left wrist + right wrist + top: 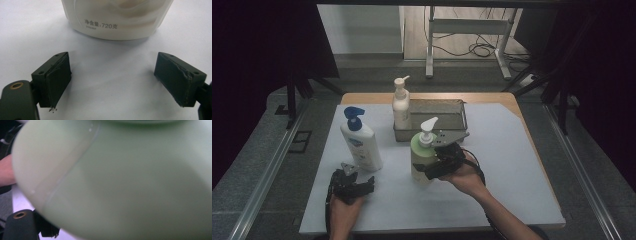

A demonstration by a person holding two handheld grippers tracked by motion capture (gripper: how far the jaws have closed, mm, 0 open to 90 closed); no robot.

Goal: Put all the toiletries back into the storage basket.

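Three pump bottles stand on the white counter (512, 165): the right claw (428, 169) pinches the pale green plastic bottle (421, 157) (just before the wire basket (439, 120)), beside a blue-capped white bottle (361, 142) and a cream bottle (401, 106); the left claw (112, 82) is spread, empty.

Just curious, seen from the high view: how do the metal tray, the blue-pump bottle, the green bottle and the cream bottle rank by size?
1. Metal tray
2. Blue-pump bottle and green bottle: alike, and nearer the camera, so unranked.
3. Cream bottle, slimmest, though farther away.

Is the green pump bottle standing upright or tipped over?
Upright: the green pump bottle stands with its white pump on top, beside the right gripper, in front of the metal tray.
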